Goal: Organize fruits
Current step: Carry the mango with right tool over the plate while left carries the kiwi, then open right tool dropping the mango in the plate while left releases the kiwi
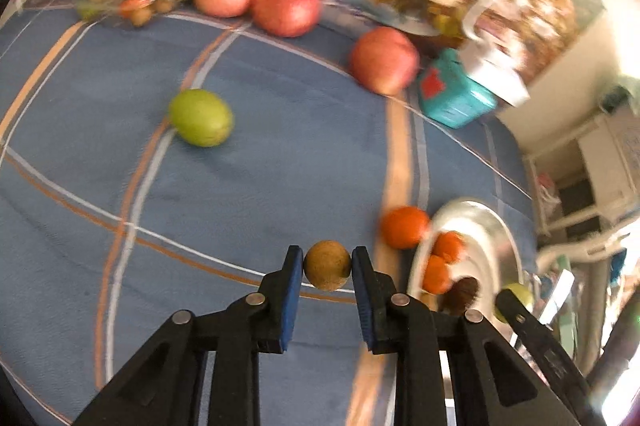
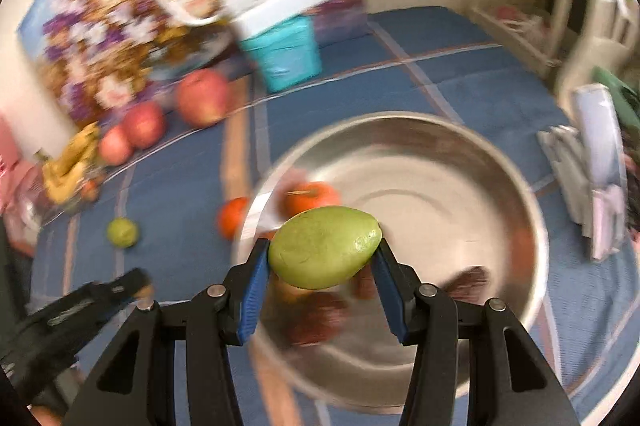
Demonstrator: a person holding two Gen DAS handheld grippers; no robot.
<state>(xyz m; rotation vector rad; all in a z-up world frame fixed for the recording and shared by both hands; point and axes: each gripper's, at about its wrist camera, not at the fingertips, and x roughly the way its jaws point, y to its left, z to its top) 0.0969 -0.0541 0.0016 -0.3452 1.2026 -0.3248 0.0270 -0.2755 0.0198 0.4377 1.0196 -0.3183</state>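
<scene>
Left gripper [image 1: 327,266] clamped on small round brown fruit [image 1: 327,265]; right gripper [image 2: 322,258] clamped on smooth oval green fruit [image 2: 324,247].

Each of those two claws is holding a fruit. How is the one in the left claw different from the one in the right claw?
The small brown fruit in the left gripper is round, dull and rough-looking; the green fruit in the right gripper is oval, smooth and a little shiny. The green fruit is clearly bigger, pushing its jaws wider apart. It hangs over the metal bowl; the brown one is over the blue cloth. Both are pinched between blue pads.
</scene>
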